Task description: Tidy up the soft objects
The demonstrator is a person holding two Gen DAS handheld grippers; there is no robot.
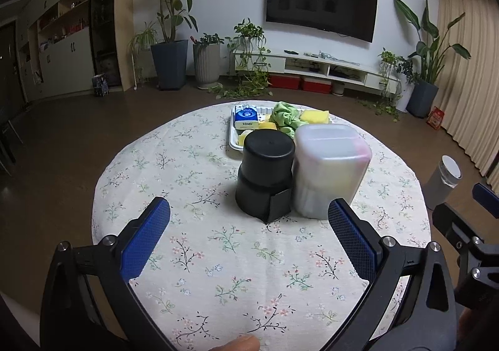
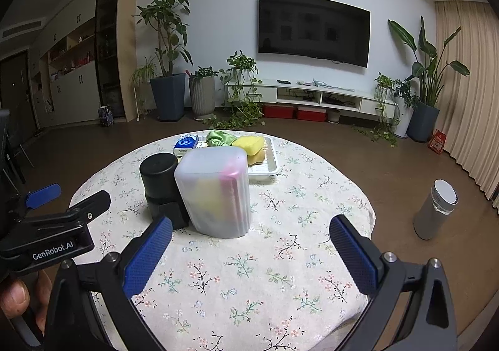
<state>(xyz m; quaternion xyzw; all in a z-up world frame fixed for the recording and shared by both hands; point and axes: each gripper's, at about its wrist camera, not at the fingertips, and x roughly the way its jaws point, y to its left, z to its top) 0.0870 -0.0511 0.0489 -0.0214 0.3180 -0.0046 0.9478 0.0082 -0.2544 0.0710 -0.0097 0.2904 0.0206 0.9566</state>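
Note:
A white tray (image 1: 234, 145) at the far side of the round table holds a green cloth (image 1: 285, 118), yellow sponges (image 1: 315, 116) and a blue tissue pack (image 1: 246, 118). In front of it stand a black cylinder container (image 1: 265, 176) and a frosted translucent box (image 1: 330, 170) with yellow and pink things inside. My left gripper (image 1: 248, 213) is open and empty, just short of both containers. In the right wrist view my right gripper (image 2: 251, 231) is open and empty before the frosted box (image 2: 215, 192); the tray (image 2: 269, 163), cloth (image 2: 220, 137) and sponge (image 2: 249, 145) lie behind.
The table carries a floral cloth (image 1: 237, 257). A grey bottle with a white cap (image 2: 436, 210) stands on the floor to the right. The left gripper's body (image 2: 46, 235) shows at the left of the right wrist view. Plants and a TV stand line the far wall.

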